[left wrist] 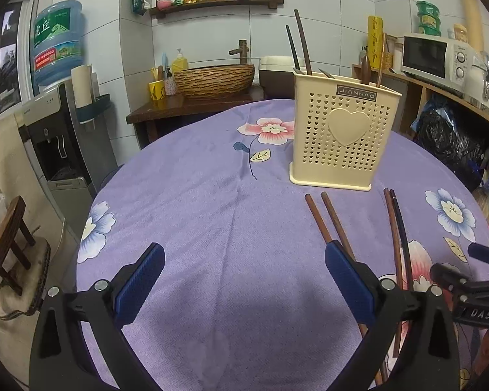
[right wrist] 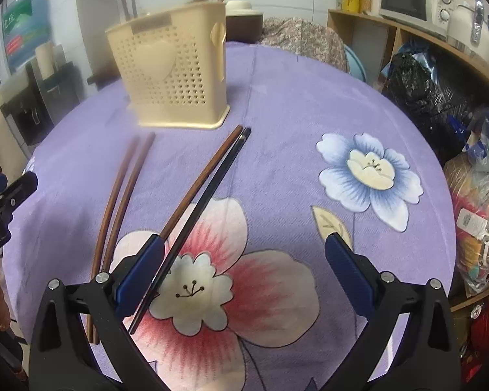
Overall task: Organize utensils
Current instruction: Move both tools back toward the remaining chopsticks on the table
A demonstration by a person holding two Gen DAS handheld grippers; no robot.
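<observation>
Blue-padded fingers (left wrist: 153,262) of the left gripper (left wrist: 244,260) stand spread wide over the purple floral tablecloth (left wrist: 195,195), holding nothing. Spread equally, the right gripper (right wrist: 244,254) hovers over a brown and a black chopstick (right wrist: 208,182). Two reddish-brown wooden chopsticks (left wrist: 326,218) lie just before the upright cream perforated plastic utensil holder (left wrist: 342,137).

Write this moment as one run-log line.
left gripper: open | right gripper: open | chopsticks: four on cloth | holder: upright
</observation>
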